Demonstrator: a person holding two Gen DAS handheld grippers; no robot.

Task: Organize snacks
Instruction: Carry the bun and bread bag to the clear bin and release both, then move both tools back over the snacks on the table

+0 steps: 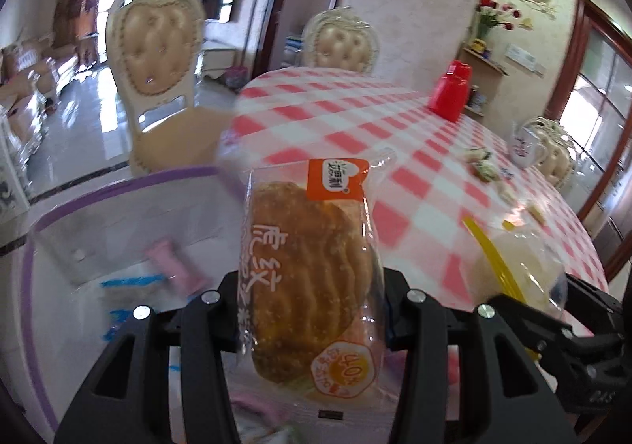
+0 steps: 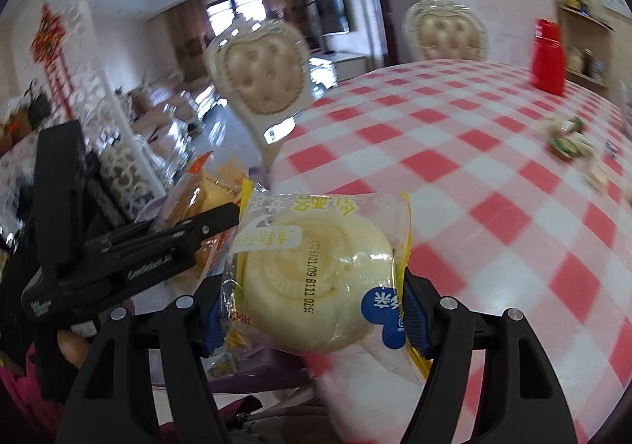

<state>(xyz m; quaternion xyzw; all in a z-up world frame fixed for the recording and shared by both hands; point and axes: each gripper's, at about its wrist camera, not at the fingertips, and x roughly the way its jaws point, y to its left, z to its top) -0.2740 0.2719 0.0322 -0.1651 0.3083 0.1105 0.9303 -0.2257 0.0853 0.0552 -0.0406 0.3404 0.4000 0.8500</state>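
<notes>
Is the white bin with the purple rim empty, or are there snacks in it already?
Not empty. The white bin already holds a pink packet and blue-printed wrappers; blur hides how many.

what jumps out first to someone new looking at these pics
Two wrapped snacks fill the views: a brown ridged cake clamped in the left gripper, and a pale swirl bun clamped in the right gripper. Behind them spreads the red-checked table, a red jug at its far side.
</notes>
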